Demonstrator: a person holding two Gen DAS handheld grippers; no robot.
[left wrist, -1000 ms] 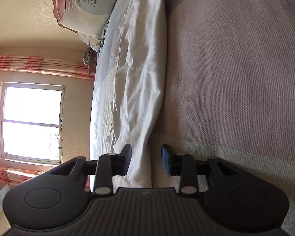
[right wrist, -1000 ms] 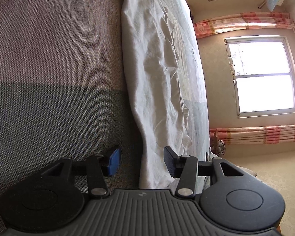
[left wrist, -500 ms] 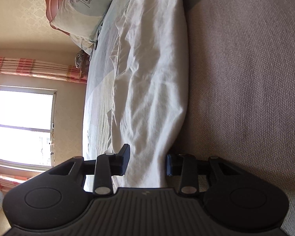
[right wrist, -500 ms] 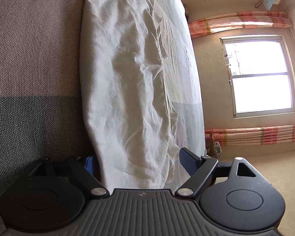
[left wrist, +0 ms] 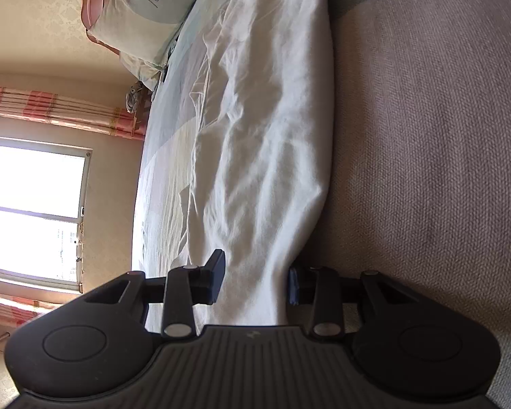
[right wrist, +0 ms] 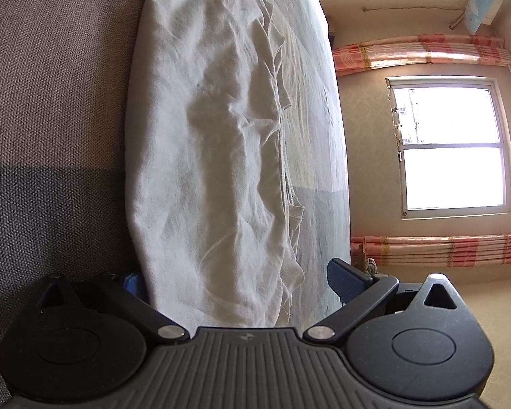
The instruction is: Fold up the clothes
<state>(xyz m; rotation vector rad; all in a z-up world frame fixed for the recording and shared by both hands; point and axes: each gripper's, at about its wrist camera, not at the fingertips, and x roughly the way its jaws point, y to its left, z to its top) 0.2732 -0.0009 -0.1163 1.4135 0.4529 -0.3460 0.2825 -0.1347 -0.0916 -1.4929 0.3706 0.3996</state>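
Right tool (right wrist: 235, 283) has spread, opening around the white garment (right wrist: 207, 156); left tool (left wrist: 255, 279) released astride it

Black ribbed bodies, blue-padded fingers (right wrist: 344, 277), silver pivots.

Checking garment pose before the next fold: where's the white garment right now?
The white garment lies along the bed, on the pale sheet beside the grey-brown blanket; in both wrist views its near end runs between each tongs' fingers.
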